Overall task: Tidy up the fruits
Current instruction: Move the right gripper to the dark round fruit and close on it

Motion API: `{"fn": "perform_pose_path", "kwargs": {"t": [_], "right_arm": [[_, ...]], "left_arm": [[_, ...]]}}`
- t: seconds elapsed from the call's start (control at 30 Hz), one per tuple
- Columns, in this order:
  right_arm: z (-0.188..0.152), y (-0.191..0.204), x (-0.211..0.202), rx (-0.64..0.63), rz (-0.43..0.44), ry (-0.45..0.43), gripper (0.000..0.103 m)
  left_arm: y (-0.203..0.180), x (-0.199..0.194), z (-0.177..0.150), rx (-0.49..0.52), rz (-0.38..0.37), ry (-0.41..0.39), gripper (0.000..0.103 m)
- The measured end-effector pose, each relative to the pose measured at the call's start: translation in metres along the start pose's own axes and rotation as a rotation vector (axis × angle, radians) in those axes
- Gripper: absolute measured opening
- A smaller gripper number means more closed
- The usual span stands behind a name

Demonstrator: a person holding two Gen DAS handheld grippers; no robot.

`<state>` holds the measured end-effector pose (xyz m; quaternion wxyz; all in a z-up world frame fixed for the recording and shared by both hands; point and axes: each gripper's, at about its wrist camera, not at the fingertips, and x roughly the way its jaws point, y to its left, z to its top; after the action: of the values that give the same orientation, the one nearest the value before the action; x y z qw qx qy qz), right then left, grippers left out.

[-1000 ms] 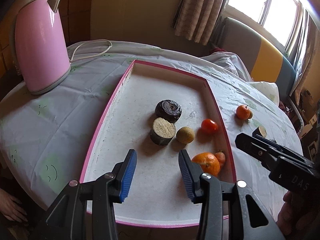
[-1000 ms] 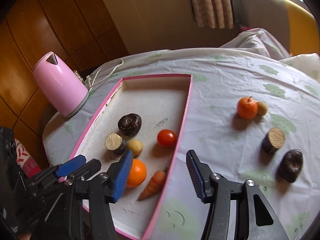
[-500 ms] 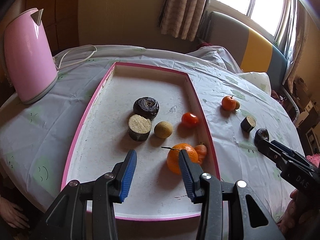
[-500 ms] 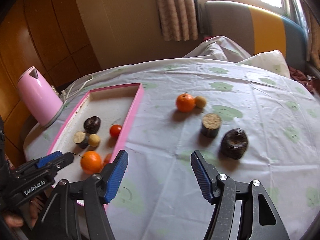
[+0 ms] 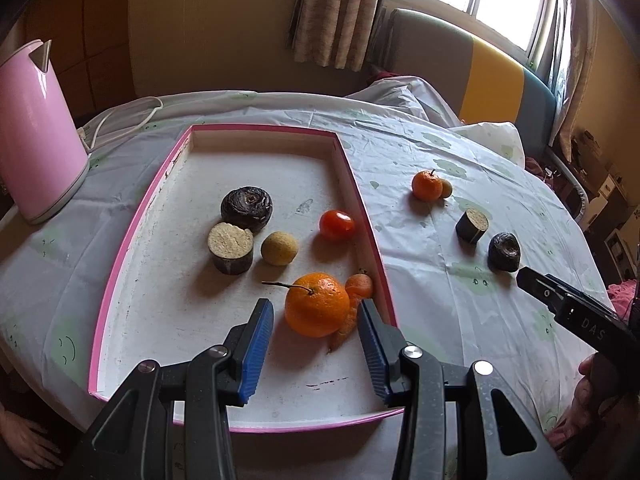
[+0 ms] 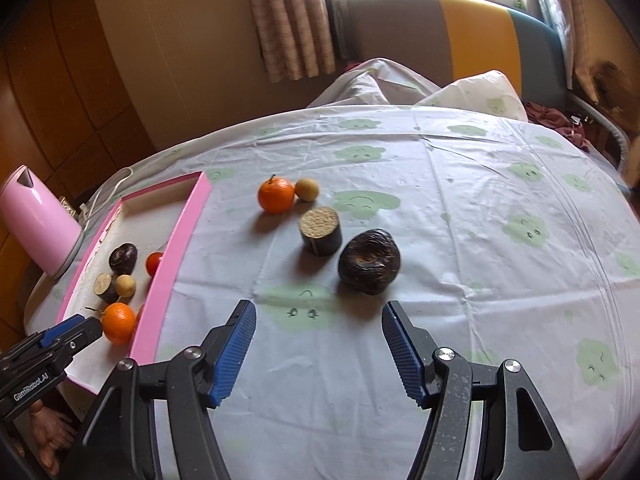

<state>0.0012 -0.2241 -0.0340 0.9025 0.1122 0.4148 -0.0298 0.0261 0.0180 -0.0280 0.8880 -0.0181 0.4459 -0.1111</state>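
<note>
Right hand-held gripper (image 6: 318, 350) is the nearer one to the loose pieces: the dark wrinkled round fruit (image 6: 369, 266) sits just ahead of its tips, slightly right of centre, on the cloud-print cloth of the desk (image 6: 500, 280). The fruit is squat with its dimple facing up, so no long axis matters. The jaws have just been opening and stand wide with nothing between them. Behind the fruit are the dark cut cylinder with a pale top (image 6: 321, 231) and the small orange mandarin (image 6: 276, 195). Left hand-held gripper (image 5: 316, 346) is part open and empty; the stemmed orange (image 5: 317, 305) lies just ahead of its tips in the pink-rimmed white tray (image 5: 132, 240).
</note>
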Motion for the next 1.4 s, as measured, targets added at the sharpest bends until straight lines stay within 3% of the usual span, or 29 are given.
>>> {"fn": "perform_pose_path", "kwargs": {"t": [0.57, 0.97, 1.4], "right_arm": [[-0.008, -0.025, 0.008, 0.040, -0.048, 0.018, 0.066], [-0.005, -0.035, 0.017, 0.025, -0.051, 0.030, 0.066], [0.019, -0.012, 0.045, -0.131, -0.086, 0.024, 0.074]], "left_arm": [[-0.041, 0.001, -0.012, 0.121, -0.114, 0.017, 0.044], [-0.048, 0.010, -0.009, 0.099, -0.201, 0.061, 0.044], [-0.053, 0.019, -0.007, 0.132, -0.146, 0.072, 0.044]]}}
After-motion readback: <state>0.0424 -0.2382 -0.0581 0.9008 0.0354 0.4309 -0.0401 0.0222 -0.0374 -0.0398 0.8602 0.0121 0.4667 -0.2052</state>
